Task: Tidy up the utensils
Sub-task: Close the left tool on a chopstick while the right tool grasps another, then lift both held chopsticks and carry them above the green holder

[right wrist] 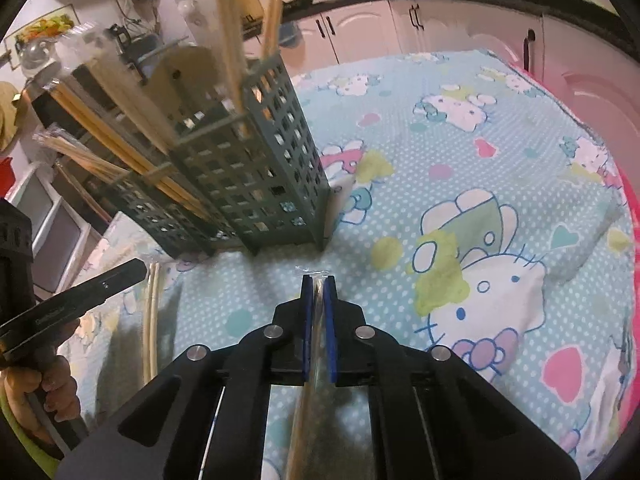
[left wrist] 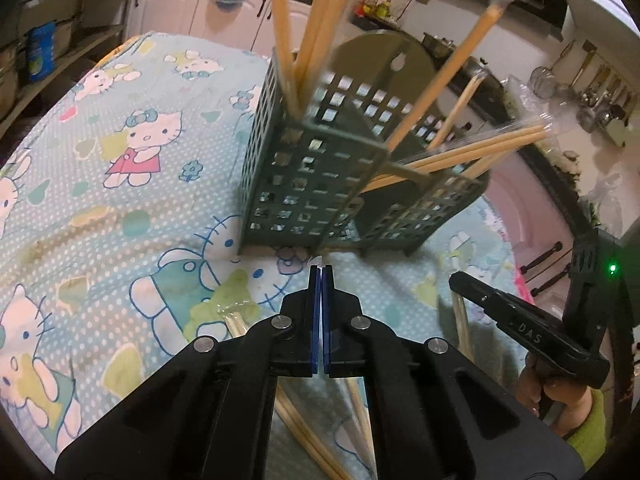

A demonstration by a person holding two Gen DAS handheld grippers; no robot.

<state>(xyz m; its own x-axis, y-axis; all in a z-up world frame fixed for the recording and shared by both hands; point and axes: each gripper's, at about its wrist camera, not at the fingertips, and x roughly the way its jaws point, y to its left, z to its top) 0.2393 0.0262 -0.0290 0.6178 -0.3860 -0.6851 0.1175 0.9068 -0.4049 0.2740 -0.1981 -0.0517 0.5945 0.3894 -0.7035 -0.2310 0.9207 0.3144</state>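
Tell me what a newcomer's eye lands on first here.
The green lattice utensil holder stands mid-table, with wooden chopsticks jutting up and fanning sideways. Beneath it spreads the cartoon-cat tablecloth. In the foreground, the right claw pinches a plastic-wrapped chopstick; the left claw is shut too.

1. The left wrist view is aimed forward and down along its fingers [left wrist: 316, 312], close to the green holder [left wrist: 312, 184].
2. The right wrist view is aimed likewise from the holder's [right wrist: 256, 168] other side.
3. Holder and patterned cloth [left wrist: 120, 184] are shared by both.
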